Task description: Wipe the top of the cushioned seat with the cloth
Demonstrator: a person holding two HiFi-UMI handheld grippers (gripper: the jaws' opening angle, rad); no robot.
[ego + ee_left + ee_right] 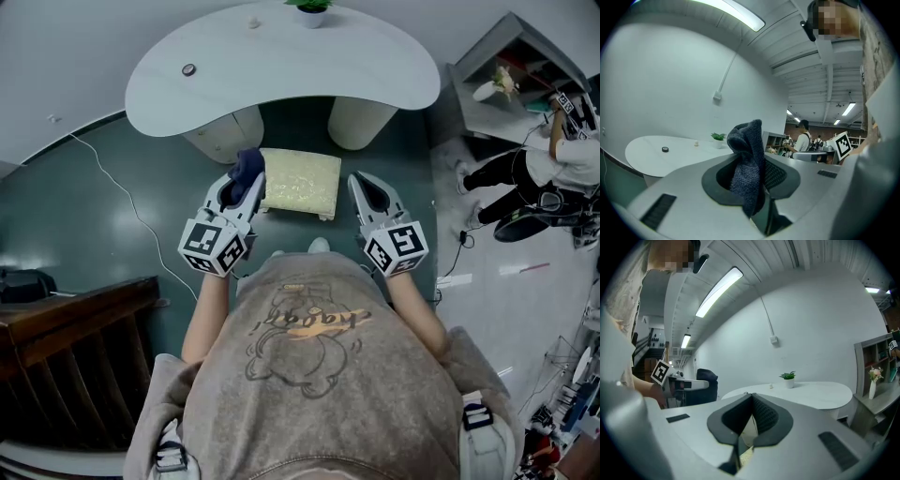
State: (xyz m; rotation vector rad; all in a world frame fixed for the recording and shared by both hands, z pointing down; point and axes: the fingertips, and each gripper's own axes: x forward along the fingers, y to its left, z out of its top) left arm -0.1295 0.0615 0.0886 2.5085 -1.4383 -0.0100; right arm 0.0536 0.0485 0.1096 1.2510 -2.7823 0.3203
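Softness governs how the dark blue knitted cloth (746, 161) will handle. It looks light, limp and a little grippy, so it should bunch under any push and drag on fabric rather than slide. The left gripper (242, 187) pinches it on a thick fold, with a crumpled peak standing above the jaws and a tail hanging below. A hold that leaves a wider pad of cloth free would likely wipe better than this narrow bunch. The right gripper (366, 187) has its jaws pressed together on nothing.

The pale yellow square cushioned seat (302, 183) sits on the dark green floor (112, 234) toward 12 o'clock in the head view, between the two grippers. The cloth is at the seat's 9 o'clock edge, near its far corner. The seat's top looks padded and yielding, so light downward pressure should be enough. Beyond it, further toward 12 o'clock, stands a white curved surface (281, 66) bearing a small potted plant (311, 9).

Whether the cloth touches the cushion or hangs just above it cannot be told from the head view. The left gripper and cloth cover the seat's 9 o'clock edge, and whatever carries the pad is mostly hidden beneath it. Neither gripper view shows the seat top clearly; only a pale sliver shows through the gap under the right gripper's jaws.
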